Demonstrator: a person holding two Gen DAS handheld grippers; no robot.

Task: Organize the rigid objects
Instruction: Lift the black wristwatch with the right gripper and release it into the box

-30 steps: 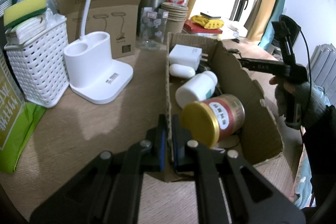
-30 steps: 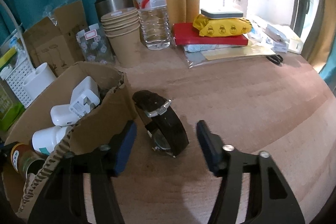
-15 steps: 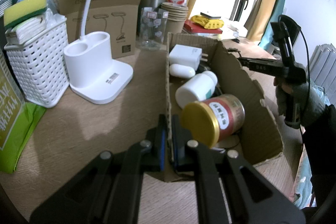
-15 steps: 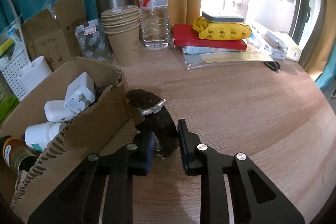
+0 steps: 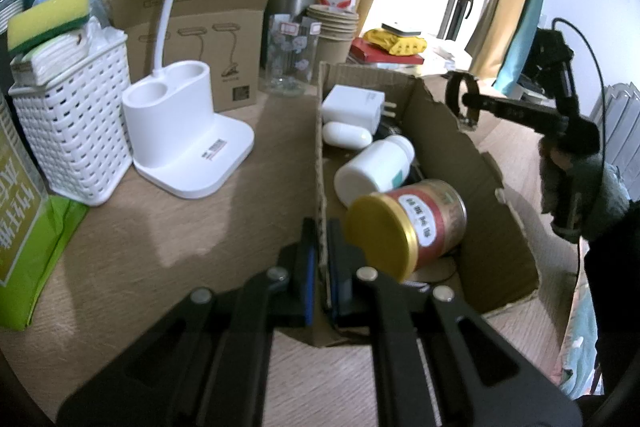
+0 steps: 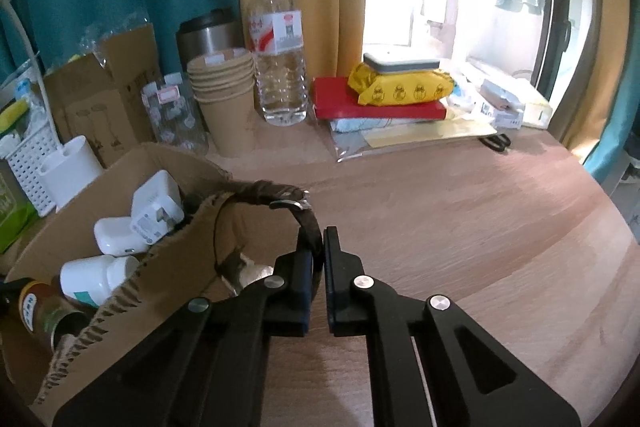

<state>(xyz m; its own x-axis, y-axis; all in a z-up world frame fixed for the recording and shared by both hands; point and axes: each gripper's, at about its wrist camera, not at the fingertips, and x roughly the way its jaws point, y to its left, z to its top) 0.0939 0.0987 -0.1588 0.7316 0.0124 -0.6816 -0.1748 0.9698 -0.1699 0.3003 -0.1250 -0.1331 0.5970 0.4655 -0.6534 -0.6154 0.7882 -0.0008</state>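
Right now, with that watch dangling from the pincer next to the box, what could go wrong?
The right gripper pinches only the strap of the watch, so it might slip or swing. The loop hangs at the torn rim of the cardboard box and could snag there. The left gripper clamps the near wall; if the watch catches, the box could be tugged against that grip.
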